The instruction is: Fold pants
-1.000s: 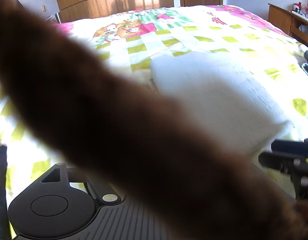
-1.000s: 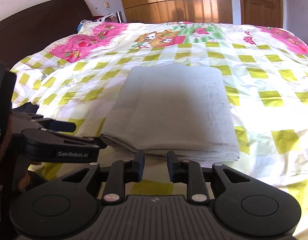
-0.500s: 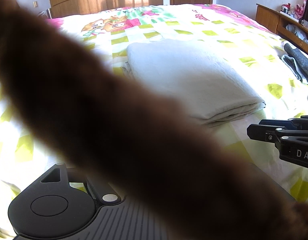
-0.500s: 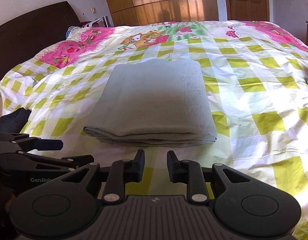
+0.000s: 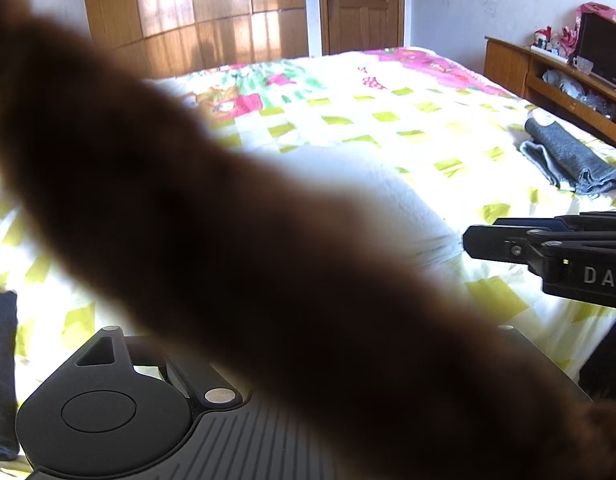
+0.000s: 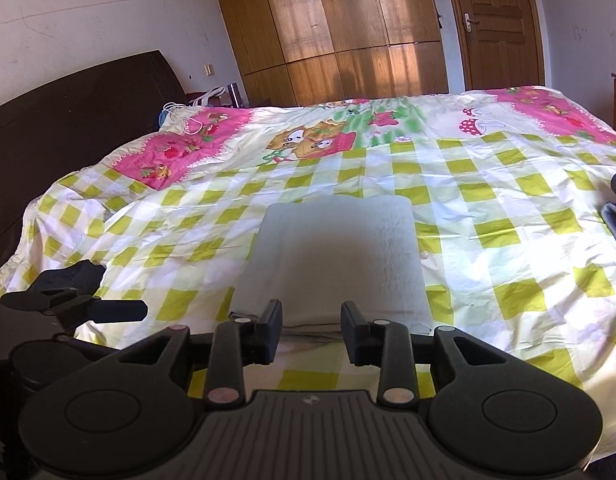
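Jaws of the right gripper (image 6: 311,330) opening, empty; folded pants (image 6: 334,260) run lengthwise away.

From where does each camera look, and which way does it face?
Left wrist: sits on the left gripper, faces across the bed toward the door; a blurred brown shape covers its own fingers.
Right wrist: sits on the right gripper, jaws opening and empty, facing the wardrobe.
Shared: folded pants, grey cloth, each other's gripper.

Blurred brown shape (image 5: 268,260) hides left gripper's fingers, most pants (image 5: 408,208).
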Demonstrator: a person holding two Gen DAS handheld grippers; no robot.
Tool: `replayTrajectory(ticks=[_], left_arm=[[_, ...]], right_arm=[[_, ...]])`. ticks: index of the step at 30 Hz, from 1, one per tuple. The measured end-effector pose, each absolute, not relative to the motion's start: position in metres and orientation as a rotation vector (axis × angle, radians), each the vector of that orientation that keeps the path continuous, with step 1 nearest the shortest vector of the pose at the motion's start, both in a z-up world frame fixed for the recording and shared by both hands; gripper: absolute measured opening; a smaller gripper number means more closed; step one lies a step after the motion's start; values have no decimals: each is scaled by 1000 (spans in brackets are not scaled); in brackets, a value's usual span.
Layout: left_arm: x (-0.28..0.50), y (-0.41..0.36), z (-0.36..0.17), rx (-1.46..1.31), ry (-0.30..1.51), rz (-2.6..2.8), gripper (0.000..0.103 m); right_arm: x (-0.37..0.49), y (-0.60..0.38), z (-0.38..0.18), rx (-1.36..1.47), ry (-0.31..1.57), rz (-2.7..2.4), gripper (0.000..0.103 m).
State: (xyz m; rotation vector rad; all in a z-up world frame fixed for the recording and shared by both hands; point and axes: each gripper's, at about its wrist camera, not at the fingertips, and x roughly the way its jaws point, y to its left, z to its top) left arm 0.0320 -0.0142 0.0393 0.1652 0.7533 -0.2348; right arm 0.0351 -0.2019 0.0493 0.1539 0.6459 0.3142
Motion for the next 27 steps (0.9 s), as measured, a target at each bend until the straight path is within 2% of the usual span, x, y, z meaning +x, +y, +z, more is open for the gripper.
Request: replayTrajectory(ticks=[6,18,27], left_arm=[[39,-21,36,190,747,-201,88],[67,-36,-8,195,852,-186,88],[88,-18,-36,137,924,-146,88]], right_arm=[[46,-206,26,158,675,291,46],[84,-214,-11,173,748,250,46],[103,-206,-31,141,785,243,46]])
